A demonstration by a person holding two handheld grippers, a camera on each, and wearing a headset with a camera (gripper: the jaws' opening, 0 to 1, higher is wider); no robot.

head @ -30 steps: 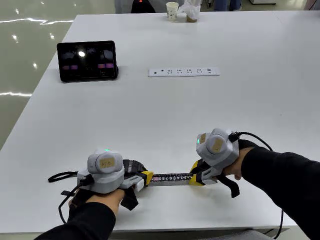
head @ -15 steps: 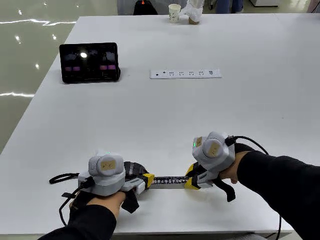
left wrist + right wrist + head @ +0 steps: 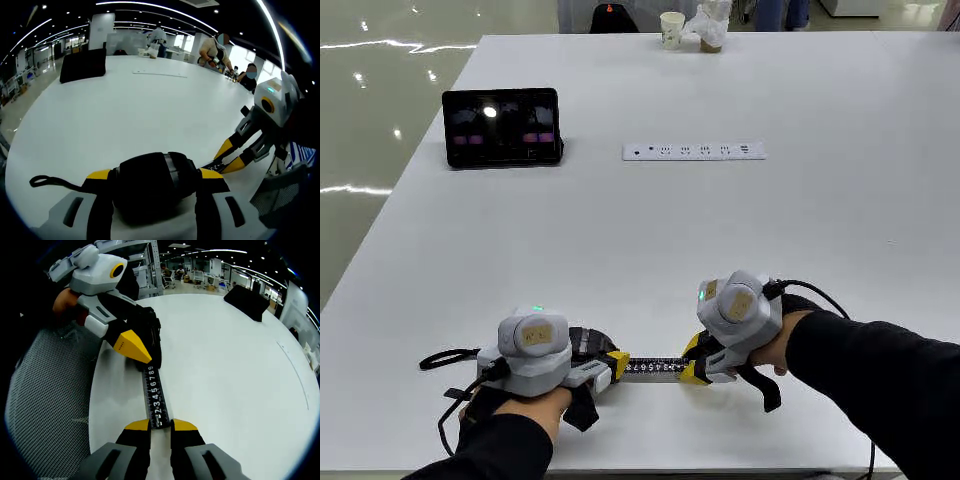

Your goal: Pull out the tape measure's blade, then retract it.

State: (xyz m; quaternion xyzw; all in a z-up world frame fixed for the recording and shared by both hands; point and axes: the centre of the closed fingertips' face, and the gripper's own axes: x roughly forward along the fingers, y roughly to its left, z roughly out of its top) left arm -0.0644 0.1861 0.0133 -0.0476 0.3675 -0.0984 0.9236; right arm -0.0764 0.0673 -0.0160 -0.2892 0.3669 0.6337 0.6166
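Observation:
The black tape measure case [image 3: 588,343] lies near the table's front edge, and my left gripper [image 3: 596,356] is shut on it. In the left gripper view the case [image 3: 150,185] sits between the yellow-tipped jaws. A short length of numbered blade [image 3: 655,367] runs right from the case. My right gripper [image 3: 691,368] is shut on the blade's end. Along the right gripper view the blade [image 3: 154,395] lies flat on the table, from my right gripper [image 3: 160,426] to the case [image 3: 150,342]. The case's black strap [image 3: 444,354] trails left.
A dark tablet [image 3: 502,125] stands at the back left and a white power strip [image 3: 693,151] lies mid-table. A paper cup [image 3: 672,26] and a crumpled bag [image 3: 708,24] sit at the far edge. The white table [image 3: 650,250] lies bare between them and the grippers.
My right gripper has moved left toward the left gripper, still holding the blade's end, and the exposed blade has grown shorter. The left gripper has kept its hold on the case.

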